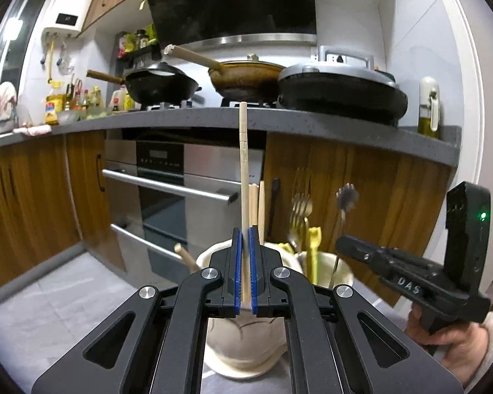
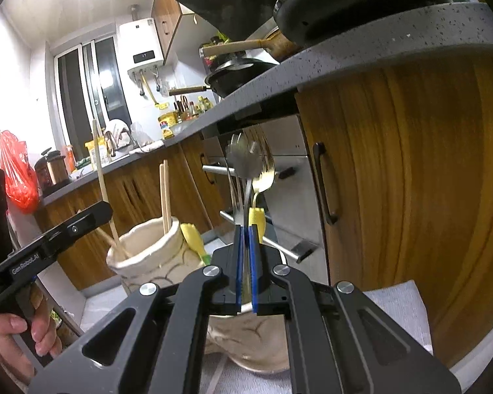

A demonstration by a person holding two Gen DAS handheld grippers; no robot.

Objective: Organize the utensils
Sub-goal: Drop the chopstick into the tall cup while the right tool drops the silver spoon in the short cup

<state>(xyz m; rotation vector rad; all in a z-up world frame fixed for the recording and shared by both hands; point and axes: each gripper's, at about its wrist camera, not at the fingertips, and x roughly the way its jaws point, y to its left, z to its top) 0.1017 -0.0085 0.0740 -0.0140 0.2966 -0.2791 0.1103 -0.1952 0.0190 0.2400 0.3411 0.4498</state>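
Observation:
My left gripper [image 1: 245,229] is shut on a pale wooden chopstick [image 1: 243,164] that stands upright over a cream ceramic holder [image 1: 243,351]. In the right wrist view the same chopstick [image 2: 100,170] dips its lower end into that holder [image 2: 148,252], which has two more chopsticks in it. My right gripper [image 2: 246,228] is shut on the thin handle of a steel spoon [image 2: 244,161], upright above a second cream holder [image 2: 246,341]. A gold spoon with a yellow handle [image 2: 266,174] stands just behind it. The left wrist view shows the right gripper [image 1: 339,243] beside the second holder [image 1: 328,266], which holds forks.
Both holders stand on a grey cloth [image 1: 66,295] on a low surface. Just beyond are a steel oven [image 1: 167,190] with bar handles and wooden cabinet doors [image 2: 394,180]. A grey counter edge [image 1: 312,121] with pans overhangs them. A hand [image 1: 449,338] grips the right tool.

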